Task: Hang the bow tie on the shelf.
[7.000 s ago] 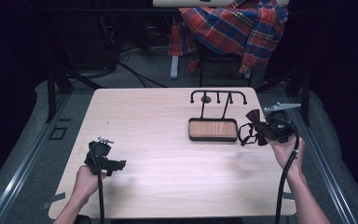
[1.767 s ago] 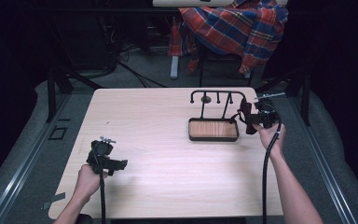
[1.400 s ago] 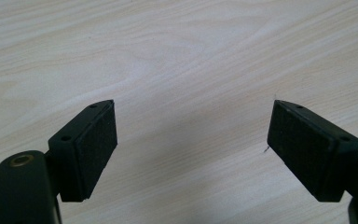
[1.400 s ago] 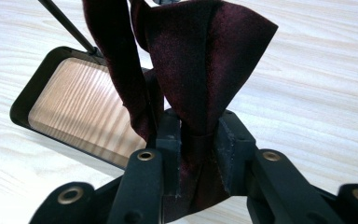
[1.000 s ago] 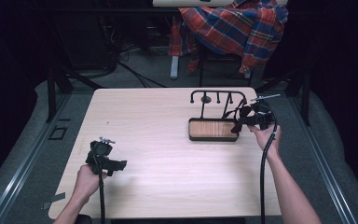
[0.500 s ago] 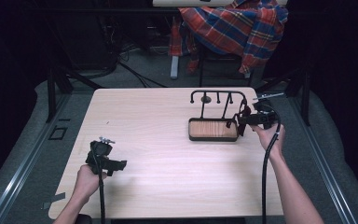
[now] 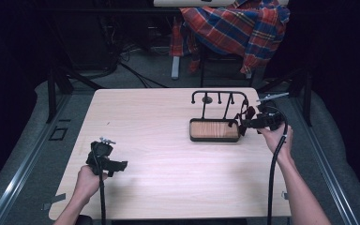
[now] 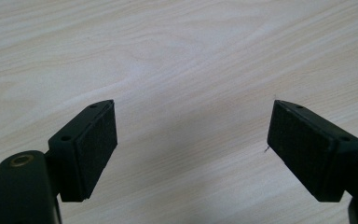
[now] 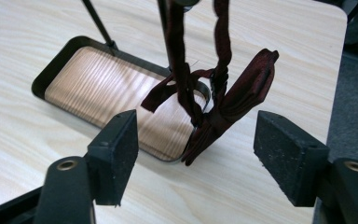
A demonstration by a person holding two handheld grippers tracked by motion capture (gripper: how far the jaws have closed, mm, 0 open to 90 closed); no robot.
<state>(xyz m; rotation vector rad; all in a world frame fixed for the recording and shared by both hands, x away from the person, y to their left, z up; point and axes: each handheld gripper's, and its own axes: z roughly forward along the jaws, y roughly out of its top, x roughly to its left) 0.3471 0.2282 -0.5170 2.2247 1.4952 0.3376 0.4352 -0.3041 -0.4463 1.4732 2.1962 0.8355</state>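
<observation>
Right hand-held gripper (image 9: pixel 193 156), jaws just spreading off the dark red bow headband (image 9: pixel 223 100) now hanging on the black metal rack (image 7: pixel 218 97), should back straight out so nothing snags.

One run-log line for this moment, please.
right gripper: open, just released | dark red fabric hair tie: hanging on black metal rack with wooden tray | left gripper: open, idle

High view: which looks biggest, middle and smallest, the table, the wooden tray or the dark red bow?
1. table
2. wooden tray
3. dark red bow, hanging from the rack's end by the open right gripper
</observation>
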